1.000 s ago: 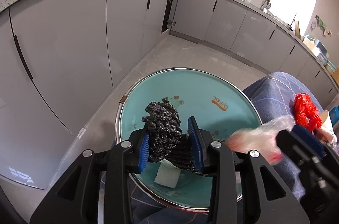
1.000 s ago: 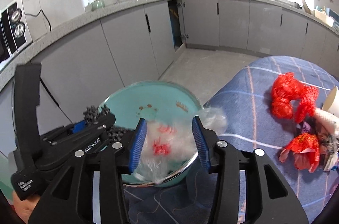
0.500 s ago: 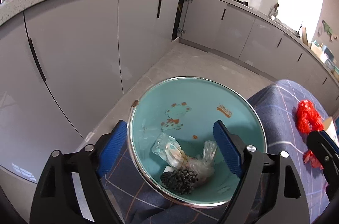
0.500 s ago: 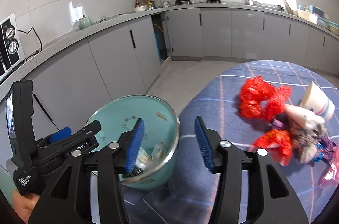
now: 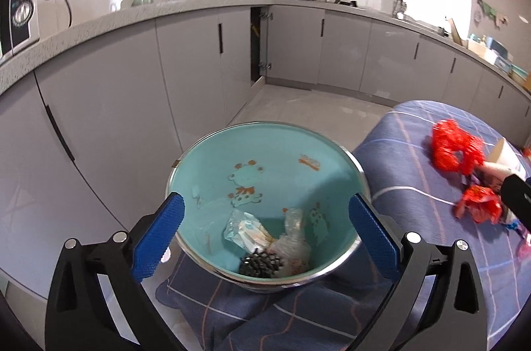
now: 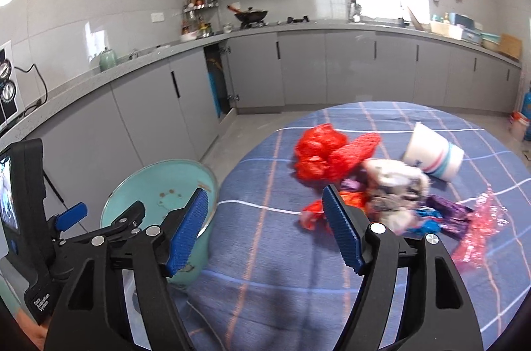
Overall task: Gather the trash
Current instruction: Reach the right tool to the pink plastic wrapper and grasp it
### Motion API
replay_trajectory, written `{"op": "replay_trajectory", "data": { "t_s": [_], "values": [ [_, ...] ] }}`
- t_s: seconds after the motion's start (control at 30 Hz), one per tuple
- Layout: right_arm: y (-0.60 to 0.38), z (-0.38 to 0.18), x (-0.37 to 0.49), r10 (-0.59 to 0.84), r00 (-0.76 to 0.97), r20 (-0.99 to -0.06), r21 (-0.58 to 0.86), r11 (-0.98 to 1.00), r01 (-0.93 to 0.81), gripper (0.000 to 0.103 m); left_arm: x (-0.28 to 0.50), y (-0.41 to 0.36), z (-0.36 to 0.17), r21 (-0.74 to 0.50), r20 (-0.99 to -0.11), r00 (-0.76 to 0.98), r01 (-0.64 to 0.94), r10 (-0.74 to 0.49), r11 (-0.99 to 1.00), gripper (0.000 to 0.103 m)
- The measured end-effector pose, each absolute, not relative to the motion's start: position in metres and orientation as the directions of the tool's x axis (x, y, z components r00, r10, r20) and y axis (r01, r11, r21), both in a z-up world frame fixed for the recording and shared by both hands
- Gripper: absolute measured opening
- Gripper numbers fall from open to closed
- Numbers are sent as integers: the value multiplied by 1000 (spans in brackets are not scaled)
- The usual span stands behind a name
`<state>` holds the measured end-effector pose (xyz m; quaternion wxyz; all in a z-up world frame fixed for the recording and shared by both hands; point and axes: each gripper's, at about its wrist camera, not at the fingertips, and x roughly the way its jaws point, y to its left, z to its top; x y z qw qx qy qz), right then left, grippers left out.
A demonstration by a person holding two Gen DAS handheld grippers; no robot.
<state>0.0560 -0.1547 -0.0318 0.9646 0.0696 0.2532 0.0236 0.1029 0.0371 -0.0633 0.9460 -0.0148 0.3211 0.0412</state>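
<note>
A teal bowl (image 5: 265, 152) stands at the table's left edge; it also shows in the right wrist view (image 6: 146, 185). In it lie a black mesh scrap (image 5: 260, 264), a clear plastic bag (image 5: 292, 243) and a pale wrapper (image 5: 245, 228). My left gripper (image 5: 265, 238) is open and empty, its jaws straddling the bowl's near rim. My right gripper (image 6: 265, 231) is open and empty above the cloth, facing a trash pile: red mesh bags (image 6: 327, 153), a paper cup (image 6: 434, 155), crumpled wrappers (image 6: 398, 195) and a pink wrapper (image 6: 481, 225).
A blue checked cloth (image 6: 272, 271) covers the round table. Grey kitchen cabinets (image 5: 132, 92) and the counter run behind, with tiled floor (image 5: 298, 105) between. The red bags (image 5: 454, 148) also show at the right of the left wrist view.
Both grippers have let go: the black mesh and the plastic bag now lie in the bowl. Both jaws opened wide. The right gripper swung right toward the trash pile.
</note>
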Motion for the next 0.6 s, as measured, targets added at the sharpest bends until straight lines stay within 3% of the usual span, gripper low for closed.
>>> {"op": "replay_trajectory", "data": {
  "t_s": [0.6],
  "values": [
    [-240, -46, 15, -72, 864, -498, 206, 958, 198, 71, 78, -24, -62, 12, -638, 769, 56, -35, 998, 97]
  ]
}}
